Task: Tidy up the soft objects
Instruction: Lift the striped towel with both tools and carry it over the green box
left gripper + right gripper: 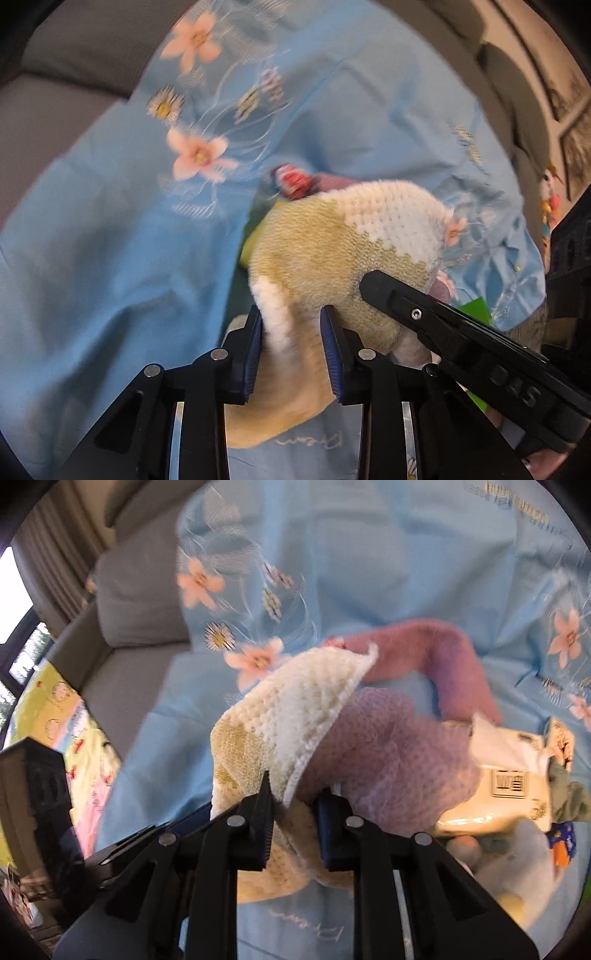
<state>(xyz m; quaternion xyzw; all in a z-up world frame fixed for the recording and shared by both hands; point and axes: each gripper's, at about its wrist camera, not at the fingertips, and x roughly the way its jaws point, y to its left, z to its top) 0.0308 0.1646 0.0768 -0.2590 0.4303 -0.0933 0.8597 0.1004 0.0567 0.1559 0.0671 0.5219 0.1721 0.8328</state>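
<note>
1. We have the left claw (291, 325) clamped on the near white edge of the yellow-and-white knitted cloth (332, 251), its blue pads pinching a bunched fold.
2. Our right claw (293, 801) is likewise closed on the cloth's other edge, where the white border folds over; in the left wrist view its black finger lies across the cloth's right side.
3. The cloth is lifted off the blue flowered sheet (110, 258), which covers a grey sofa (140, 602).
4. Behind the cloth lie a purple mesh sponge (399, 746), a pink towel (443, 653) and a tissue pack (498, 786), all on the sheet.
5. We judge the step in hand to be taking the cloth by two edges, ready to spread or fold it.
6. Next we would draw the claws apart evenly to pull it taut, keeping it clear of the sponge.
</note>
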